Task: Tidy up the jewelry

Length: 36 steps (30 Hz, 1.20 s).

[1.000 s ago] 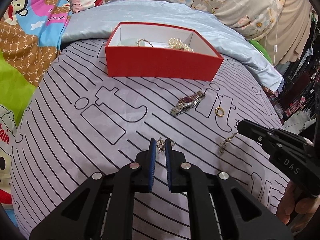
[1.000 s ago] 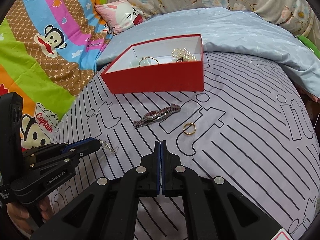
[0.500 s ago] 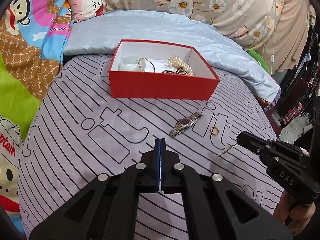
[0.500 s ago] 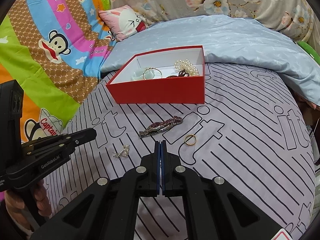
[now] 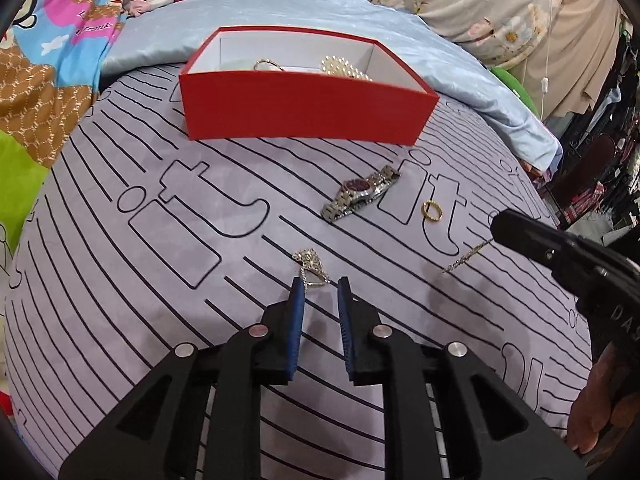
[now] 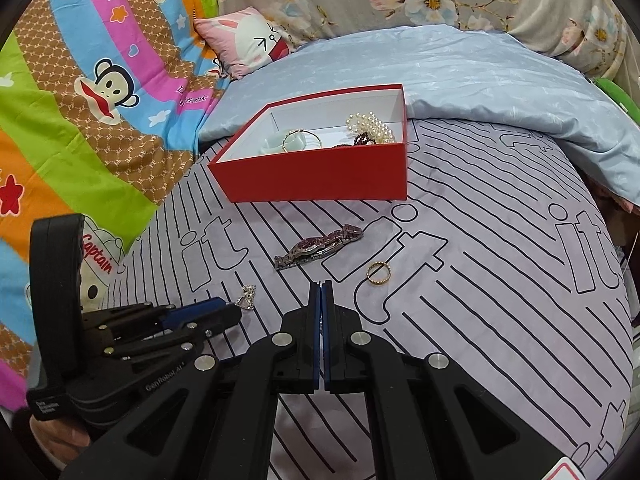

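A small silver earring (image 5: pixel 310 266) lies on the purple striped bedspread (image 5: pixel 160 280). My left gripper (image 5: pixel 320 285) is right at it, jaws opening, with the earring's near end between the tips and no pad pressing it. From the right wrist view the earring (image 6: pixel 247 298) sits just off the left gripper (image 6: pixel 234 312). My right gripper (image 6: pixel 322 286) is shut, with nothing showing between its pads. A thin chain (image 5: pixel 466 258) runs up to the right gripper (image 5: pixel 500 226); whether it is pinched is hidden. A silver watch (image 5: pixel 360 192) and a gold ring (image 5: pixel 432 212) lie further ahead.
An open red box (image 5: pixel 304 108) stands behind the watch and holds a pearl string (image 6: pixel 372 126), a gold bangle (image 6: pixel 300 138) and other pieces. A light blue quilt (image 6: pixel 460 72) lies behind the box. A cartoon blanket (image 6: pixel 80 100) covers the left side. The bed drops off at the right.
The left gripper shut and rose off the earring, leaving it on the bed. It has since come back down to the earring with its jaws parted. The right gripper kept still.
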{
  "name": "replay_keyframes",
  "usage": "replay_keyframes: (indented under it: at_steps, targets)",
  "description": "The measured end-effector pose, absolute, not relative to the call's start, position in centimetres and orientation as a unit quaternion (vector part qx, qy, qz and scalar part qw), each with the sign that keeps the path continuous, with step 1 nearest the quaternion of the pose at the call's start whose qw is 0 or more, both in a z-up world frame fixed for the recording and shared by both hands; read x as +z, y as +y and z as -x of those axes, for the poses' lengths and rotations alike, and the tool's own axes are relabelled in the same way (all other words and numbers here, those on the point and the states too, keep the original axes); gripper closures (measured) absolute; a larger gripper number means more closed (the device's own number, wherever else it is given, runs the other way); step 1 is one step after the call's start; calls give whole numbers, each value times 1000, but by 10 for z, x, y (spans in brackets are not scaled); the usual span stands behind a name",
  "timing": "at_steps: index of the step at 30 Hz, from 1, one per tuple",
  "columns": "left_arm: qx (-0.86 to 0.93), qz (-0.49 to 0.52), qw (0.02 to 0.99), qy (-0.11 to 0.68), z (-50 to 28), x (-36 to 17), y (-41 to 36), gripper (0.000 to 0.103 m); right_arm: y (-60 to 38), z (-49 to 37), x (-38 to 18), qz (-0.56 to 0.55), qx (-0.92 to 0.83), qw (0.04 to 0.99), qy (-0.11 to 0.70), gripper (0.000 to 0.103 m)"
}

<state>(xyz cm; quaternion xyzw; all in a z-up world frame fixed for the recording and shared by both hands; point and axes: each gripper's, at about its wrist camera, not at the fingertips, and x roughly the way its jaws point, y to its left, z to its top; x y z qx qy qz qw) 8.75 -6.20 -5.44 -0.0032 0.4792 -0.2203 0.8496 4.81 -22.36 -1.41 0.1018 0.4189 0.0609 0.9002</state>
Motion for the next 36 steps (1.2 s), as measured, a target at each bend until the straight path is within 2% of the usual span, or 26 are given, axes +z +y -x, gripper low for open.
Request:
replay_keyframes:
  at_steps: [11, 14, 15, 22, 27, 28, 36]
  targets:
    - [-202, 8, 855, 477, -96, -60, -57, 85, -223, -52, -19, -103, 62, 898, 424, 103]
    - [-185, 4, 865, 466, -98, -58, -54, 52, -223, -54, -20, -105, 62, 898, 424, 103]
    - [-180, 2, 868, 462, -99, -58, -54, 50, -223, -55, -20, -105, 63, 898, 424, 103]
    - [-188, 9, 860, 474, -112, -62, -61, 52, -222, -58, -22, -103, 65, 896, 426, 103]
    - [-190, 1, 857, 479, -113, -66, -68, 76, -224, -59, -23, -103, 63, 896, 427, 103]
    - [-190, 2, 856, 480, -114, -67, -68, 78, -224, -59, -23, -103, 64, 896, 428, 103]
    - [-192, 9, 858, 476, -113, -62, -63, 81, -225, -60, -24, -104, 63, 896, 426, 103]
